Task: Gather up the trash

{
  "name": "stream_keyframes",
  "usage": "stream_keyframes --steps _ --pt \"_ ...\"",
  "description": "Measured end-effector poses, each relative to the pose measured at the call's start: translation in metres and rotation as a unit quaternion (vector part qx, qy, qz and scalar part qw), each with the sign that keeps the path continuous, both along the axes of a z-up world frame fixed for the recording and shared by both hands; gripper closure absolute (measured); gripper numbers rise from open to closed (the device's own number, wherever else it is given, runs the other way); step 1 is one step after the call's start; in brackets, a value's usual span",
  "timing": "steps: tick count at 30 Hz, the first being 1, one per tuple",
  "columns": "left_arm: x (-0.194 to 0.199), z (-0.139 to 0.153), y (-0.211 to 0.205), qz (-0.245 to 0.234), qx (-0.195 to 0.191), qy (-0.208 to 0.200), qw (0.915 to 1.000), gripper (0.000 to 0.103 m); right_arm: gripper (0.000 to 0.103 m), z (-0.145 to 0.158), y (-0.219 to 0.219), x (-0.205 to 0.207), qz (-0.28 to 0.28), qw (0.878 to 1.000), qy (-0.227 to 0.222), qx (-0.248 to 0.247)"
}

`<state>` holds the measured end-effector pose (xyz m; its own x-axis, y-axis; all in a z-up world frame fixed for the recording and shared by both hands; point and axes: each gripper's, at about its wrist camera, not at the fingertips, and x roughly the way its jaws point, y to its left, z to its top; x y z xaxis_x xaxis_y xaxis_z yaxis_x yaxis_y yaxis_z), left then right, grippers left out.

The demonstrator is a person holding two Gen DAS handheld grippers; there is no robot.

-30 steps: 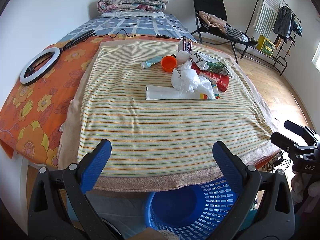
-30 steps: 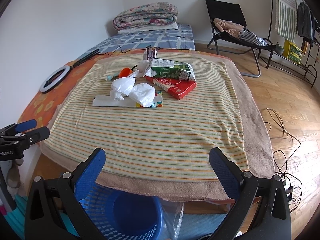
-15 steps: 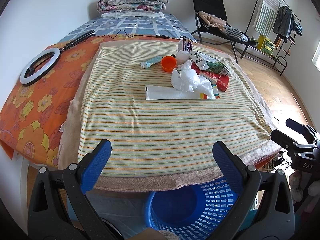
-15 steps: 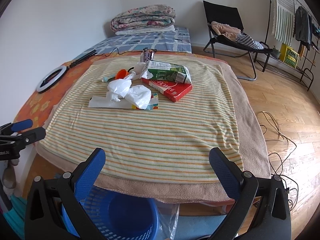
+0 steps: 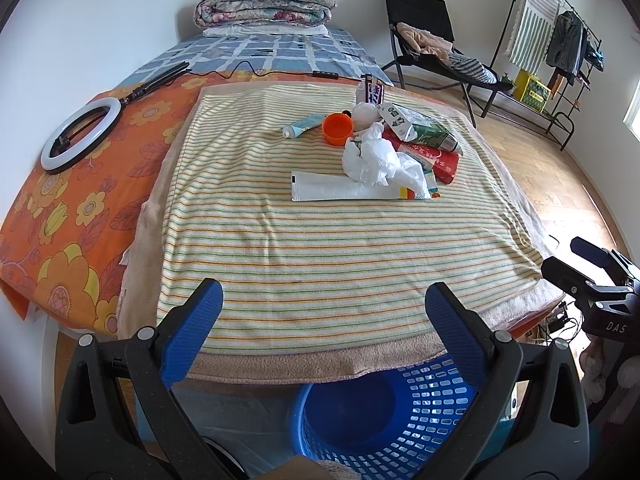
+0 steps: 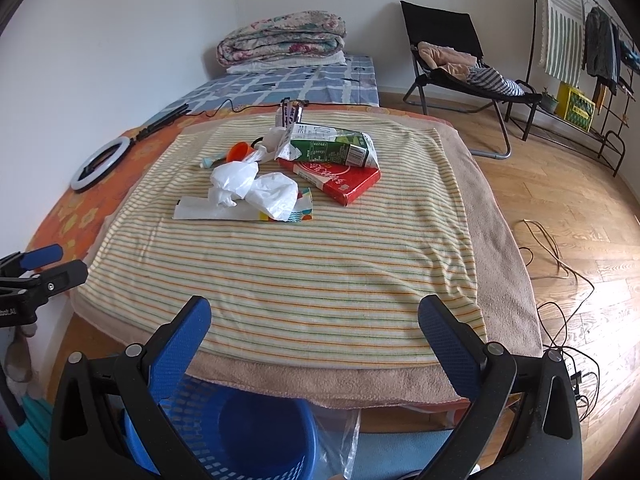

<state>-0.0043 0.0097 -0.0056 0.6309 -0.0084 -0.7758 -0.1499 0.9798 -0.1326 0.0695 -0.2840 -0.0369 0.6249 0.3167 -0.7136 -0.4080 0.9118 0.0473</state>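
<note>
Left wrist view: the left gripper (image 5: 320, 304) hangs at the near edge of the striped towel (image 5: 320, 256), jaws spread wide and holding nothing. The blue basket (image 5: 384, 412) sits on the floor just below that edge, under both grippers. The trash lies in one cluster at the far middle of the towel, well apart from either gripper. Across it from left to right: a small tube (image 5: 302, 125), an orange cup (image 5: 337, 128), crumpled white plastic (image 5: 376, 160) lying on a flat white pouch (image 5: 340, 192), then a green carton (image 5: 424, 132) resting on a red box (image 5: 436, 156).

Right wrist view: the right gripper (image 6: 316, 316) is likewise open and empty, near the towel's front edge.

Judgement: no item is yet collected. The approach should take one piece at a time, starting with the nearest and lightest, the plastic (image 6: 256, 188); close fully on a bunched fold, since it may slip or drag the pouch beneath. Lift clear before carrying back to the basket.
</note>
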Motion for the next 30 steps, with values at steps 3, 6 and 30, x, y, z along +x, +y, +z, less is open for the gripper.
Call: stream_keyframes --steps 3,6,30 --pt "0.000 0.000 0.000 0.000 0.000 0.000 1.0000 0.000 0.001 0.000 0.000 0.000 0.000 1.000 0.001 0.000" --pt "0.000 -0.001 0.000 -0.001 0.001 0.000 1.0000 0.000 0.001 0.000 0.000 0.000 -0.001 1.000 0.001 0.000" --pt "0.036 0.009 0.019 0.004 0.013 -0.004 0.9999 0.002 0.001 0.000 0.020 0.025 0.054 0.998 0.004 0.016"
